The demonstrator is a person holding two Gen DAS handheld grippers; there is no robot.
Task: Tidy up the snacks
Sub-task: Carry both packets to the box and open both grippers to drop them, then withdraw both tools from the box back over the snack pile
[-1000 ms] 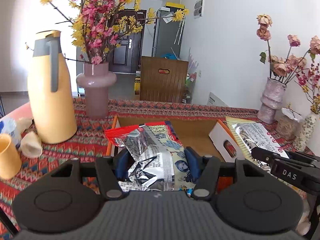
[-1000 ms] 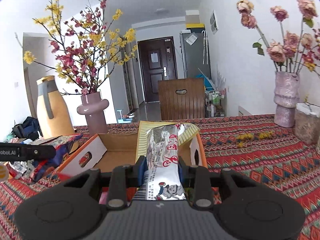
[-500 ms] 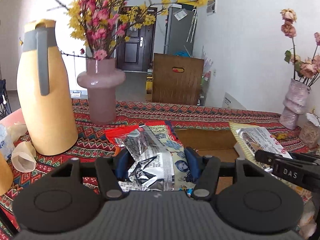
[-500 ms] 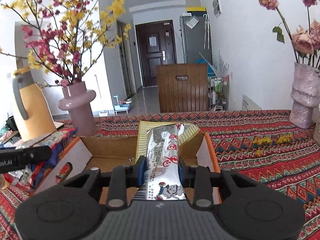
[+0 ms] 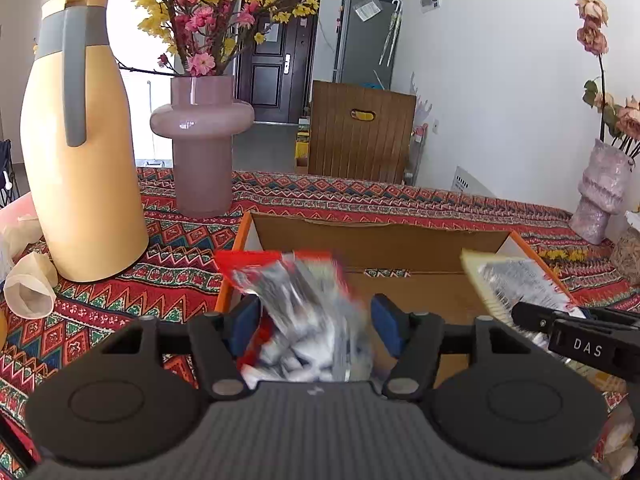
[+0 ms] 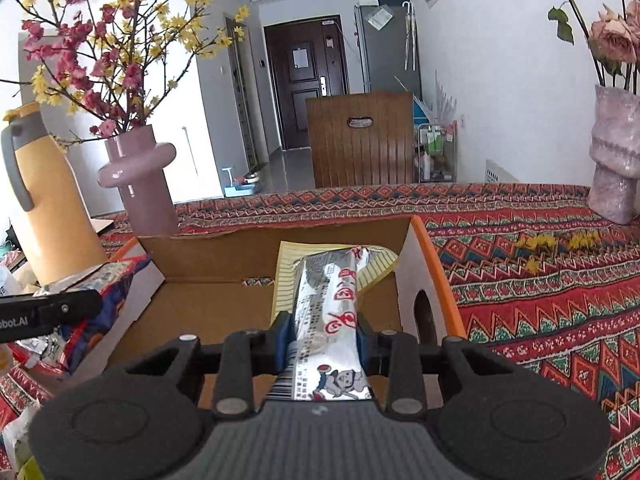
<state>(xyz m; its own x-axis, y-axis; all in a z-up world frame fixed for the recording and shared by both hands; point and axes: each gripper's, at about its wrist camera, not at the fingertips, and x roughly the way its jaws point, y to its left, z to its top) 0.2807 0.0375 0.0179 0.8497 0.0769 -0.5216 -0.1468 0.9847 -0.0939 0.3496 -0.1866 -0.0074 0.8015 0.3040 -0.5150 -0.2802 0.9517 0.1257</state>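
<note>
Step in hand: dropping two snack packets into the open cardboard box [image 5: 384, 240] that sits on the patterned tablecloth [image 6: 540, 280], well in from the table's far edge.

Left gripper [image 5: 316, 320]: jaws opening. The blue pads stand clear of the red-and-silver snack bag [image 5: 308, 312] between them; the bag is motion-blurred, seemingly slipping down at the box's left wall. Judged released.

Right gripper [image 6: 320, 330]: jaws opening too, but the pads appear to press the sides of the silver-and-yellow snack packet [image 6: 332, 292]. Packet points forward over the box floor, near the right wall with the oval handle cutout.

Box floor bare as far as visible; nothing else seen inside.

Bystanders: yellow thermos jug [image 5: 80, 140] and pink vase [image 5: 202, 144] left of the box near the far edge; pale textured vase [image 6: 614, 156] toward the right edge.

Next move likely calls for the right jaws to part fully so the packet drops flat, then both grippers back out without snagging a box wall. Risk: the left bag catches on the orange rim and tips outside.
</note>
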